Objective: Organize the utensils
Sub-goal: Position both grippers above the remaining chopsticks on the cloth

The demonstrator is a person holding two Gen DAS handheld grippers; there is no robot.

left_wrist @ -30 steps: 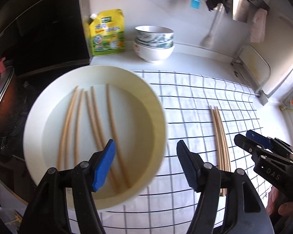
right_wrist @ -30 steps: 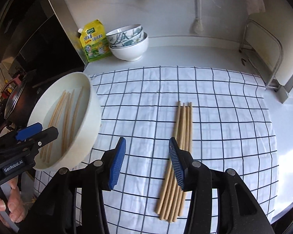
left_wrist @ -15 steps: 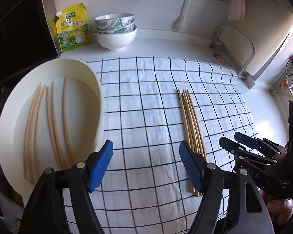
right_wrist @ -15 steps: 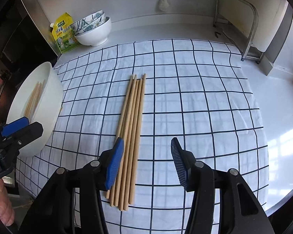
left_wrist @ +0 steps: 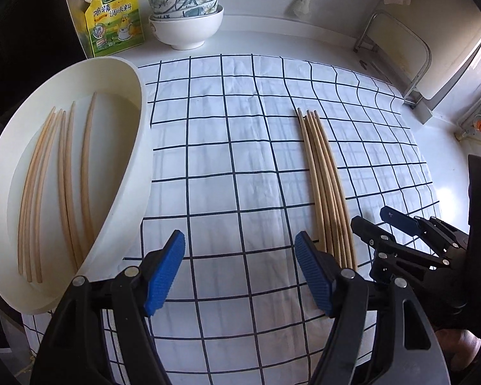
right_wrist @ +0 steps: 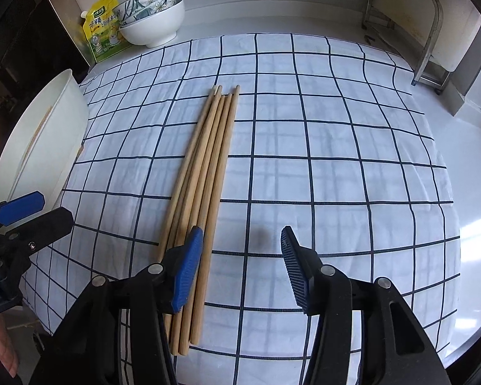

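Wooden chopsticks (right_wrist: pixel 205 173) bundled on cloth (right_wrist: pixel 320 147) | right gripper (right_wrist: pixel 240 269) half-open, left gripper (left_wrist: pixel 240 269) wider — both empty | right pads to be centred over bundle — all sticks gathered squarely

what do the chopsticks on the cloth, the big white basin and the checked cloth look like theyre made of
Chopsticks: probably bamboo or light wood, matte tan, unlacquered look.
Basin: likely plastic, given its smooth, uniform off-white wall with a soft sheen; ceramic is possible.
Cloth: woven fabric, perhaps cotton, judging by fine wrinkles and dark grid lines.

five chopsticks (right_wrist: pixel 205 173), three bowls (left_wrist: pixel 186 16)
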